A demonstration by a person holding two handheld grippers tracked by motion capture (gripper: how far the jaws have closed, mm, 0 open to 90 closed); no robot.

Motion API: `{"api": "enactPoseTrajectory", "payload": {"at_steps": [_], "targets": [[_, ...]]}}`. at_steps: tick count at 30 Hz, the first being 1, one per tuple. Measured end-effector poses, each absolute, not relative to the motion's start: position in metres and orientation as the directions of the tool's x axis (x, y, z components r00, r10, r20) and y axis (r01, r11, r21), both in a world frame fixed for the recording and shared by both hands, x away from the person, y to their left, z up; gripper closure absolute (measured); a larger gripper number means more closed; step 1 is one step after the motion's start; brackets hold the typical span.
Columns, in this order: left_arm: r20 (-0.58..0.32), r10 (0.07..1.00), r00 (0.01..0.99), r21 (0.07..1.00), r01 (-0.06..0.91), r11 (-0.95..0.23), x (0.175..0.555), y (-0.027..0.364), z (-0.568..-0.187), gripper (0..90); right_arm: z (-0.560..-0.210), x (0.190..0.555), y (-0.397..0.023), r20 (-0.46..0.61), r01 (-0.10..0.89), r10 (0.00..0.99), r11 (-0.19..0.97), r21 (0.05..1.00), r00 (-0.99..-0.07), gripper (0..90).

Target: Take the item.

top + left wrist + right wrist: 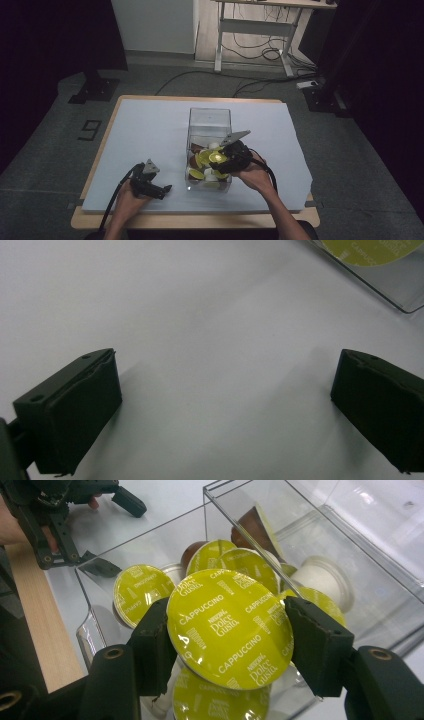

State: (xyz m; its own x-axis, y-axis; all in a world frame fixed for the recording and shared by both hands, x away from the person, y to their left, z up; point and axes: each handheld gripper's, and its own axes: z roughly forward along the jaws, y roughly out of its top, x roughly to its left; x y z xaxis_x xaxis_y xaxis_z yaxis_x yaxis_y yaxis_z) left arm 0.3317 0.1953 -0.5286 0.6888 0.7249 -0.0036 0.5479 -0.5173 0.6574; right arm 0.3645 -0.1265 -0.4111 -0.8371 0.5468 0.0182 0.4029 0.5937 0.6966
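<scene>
**Ana:** Grip first: the right gripper (227, 642) has its two black jaws pressed on the rim of a round coffee capsule with a yellow-green foil lid printed "Cappuccino" (230, 635), held just above the heap in the clear rectangular plastic box (240, 517).

**Ben:** And the left gripper (225, 405)?

**Ana:** Jaws wide apart, nothing between them, lying low over the white table cover (200, 305), near the box's front left corner.

**Ben:** What might go wrong?

**Ana:** My guess: the pads pinch only the thin lid edge on opposite sides, so a tilt or a knock against the box wall could let the capsule pivot and drop back among the other capsules (142, 590). The box is light and nobody steadies it, so a snag on the rim might drag it.

**Ben:** Do the views differ?

**Ana:** The right gripper view gives the lid print and the pad contact; the high view gives the layout, with the box in the middle of the table (100, 165), and beyond it the floor cables (210, 75) and a desk frame (255, 30).
</scene>
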Motion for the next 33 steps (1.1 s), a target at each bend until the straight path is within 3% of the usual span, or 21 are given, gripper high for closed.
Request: {"api": "enactPoseTrajectory", "payload": {"at_steps": [33], "targets": [[-0.003,0.724,0.690,0.657,0.548,-0.518,0.332,0.195,-0.529,0.0,-0.403,0.360,-0.196,-0.021,0.434,0.637,0.549,0.714,-0.771,40.0]]}}
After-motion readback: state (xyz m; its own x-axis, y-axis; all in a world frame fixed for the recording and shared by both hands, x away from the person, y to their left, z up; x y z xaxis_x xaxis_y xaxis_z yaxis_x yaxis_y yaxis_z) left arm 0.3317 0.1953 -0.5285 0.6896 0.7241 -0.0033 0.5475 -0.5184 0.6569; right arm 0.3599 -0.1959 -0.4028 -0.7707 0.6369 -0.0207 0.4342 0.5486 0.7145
